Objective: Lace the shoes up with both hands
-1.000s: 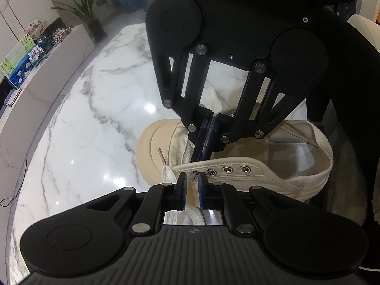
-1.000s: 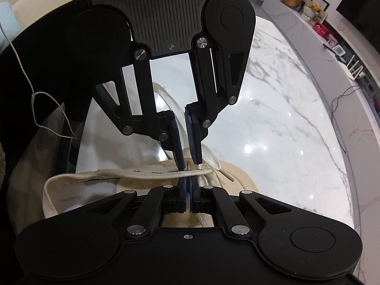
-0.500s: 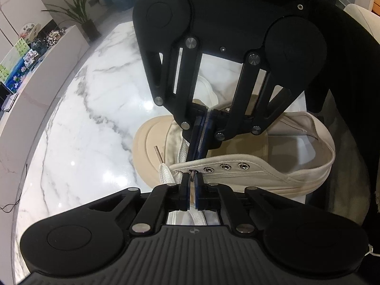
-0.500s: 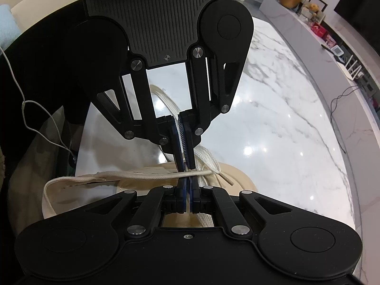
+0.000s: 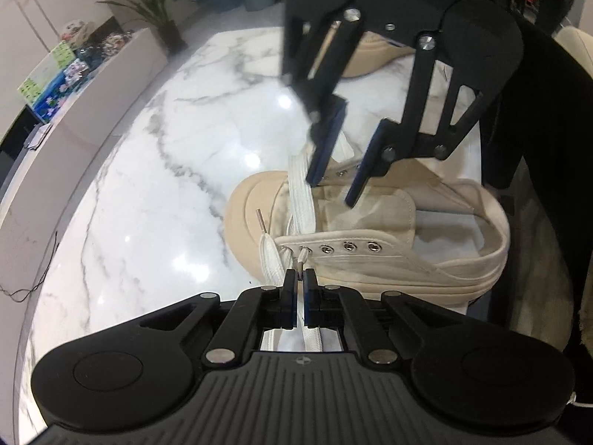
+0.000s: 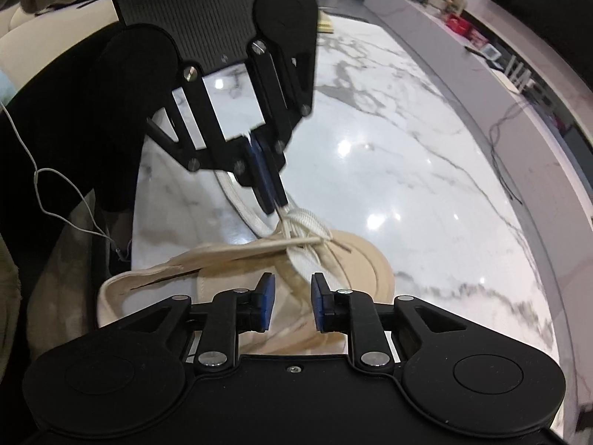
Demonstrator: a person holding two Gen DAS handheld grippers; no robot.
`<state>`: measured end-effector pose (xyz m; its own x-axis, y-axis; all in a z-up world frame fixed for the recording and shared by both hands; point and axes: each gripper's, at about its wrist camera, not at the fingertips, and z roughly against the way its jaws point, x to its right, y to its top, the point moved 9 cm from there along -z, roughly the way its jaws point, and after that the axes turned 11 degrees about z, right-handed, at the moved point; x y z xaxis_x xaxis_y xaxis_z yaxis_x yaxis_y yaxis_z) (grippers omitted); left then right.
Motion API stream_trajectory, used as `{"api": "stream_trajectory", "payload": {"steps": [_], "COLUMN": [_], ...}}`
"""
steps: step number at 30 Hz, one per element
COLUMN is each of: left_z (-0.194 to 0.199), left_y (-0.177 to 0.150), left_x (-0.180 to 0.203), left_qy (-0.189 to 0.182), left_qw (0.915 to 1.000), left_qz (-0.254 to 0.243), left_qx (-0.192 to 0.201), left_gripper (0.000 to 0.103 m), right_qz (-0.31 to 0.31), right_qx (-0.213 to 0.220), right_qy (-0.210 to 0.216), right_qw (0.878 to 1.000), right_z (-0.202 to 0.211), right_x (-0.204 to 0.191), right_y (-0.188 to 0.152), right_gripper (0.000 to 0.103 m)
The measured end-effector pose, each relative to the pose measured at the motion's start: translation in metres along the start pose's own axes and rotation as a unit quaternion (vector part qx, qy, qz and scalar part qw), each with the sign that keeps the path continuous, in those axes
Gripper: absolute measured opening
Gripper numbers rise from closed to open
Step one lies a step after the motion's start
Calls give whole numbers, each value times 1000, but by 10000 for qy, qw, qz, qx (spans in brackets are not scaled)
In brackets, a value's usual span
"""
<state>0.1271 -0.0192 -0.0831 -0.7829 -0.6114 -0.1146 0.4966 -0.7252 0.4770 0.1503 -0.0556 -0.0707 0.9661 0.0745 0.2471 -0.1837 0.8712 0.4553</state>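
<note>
Left tool point(image 5: 300, 278) clamped on the lace point(image 5: 301, 200) tip beside the shoe point(image 5: 389, 259); right tool point(image 6: 291, 296) apart above it.

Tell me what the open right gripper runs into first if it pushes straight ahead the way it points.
Most likely the white lace bunched over the shoe's toe end, which lies straight ahead of the right gripper. The left gripper, pinching that lace, sits just beyond; depth is uncertain.

Counted on the marble table point(image 5: 155, 193)

Two shoes point(image 5: 370, 244), one lace point(image 5: 302, 200), two grippers point(image 5: 300, 278); three empty eyelets point(image 5: 348, 247) on the near shoe.
</note>
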Motion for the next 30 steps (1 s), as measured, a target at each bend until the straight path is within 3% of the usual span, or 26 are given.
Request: {"api": "stream_trajectory", "payload": {"steps": [9,16,20,30], "left_z": [48,41,35,-7], "left_y": [5,7,7,8], "left_x": [0,10,14,13], "left_qy": [439,605,671,411], "left_qw": [9983,9977,9971,9980], "left_qz": [296,11,-178,-455], "left_qx": [231,310,321,129], "left_gripper": [0,2,17,18], "right_qz": [-608,-595,-731,-1080], "right_qx": [-446,-600,-710,-622], "right_qy": [-486,-658,-660,-399], "right_qw": [9960,9942,9926,9914], "right_z": [15,21,18,10], "right_x": [-2,-13,-12,-6], "right_y": [-6,-5,-8,-15], "right_gripper": [18,18,18,19]}}
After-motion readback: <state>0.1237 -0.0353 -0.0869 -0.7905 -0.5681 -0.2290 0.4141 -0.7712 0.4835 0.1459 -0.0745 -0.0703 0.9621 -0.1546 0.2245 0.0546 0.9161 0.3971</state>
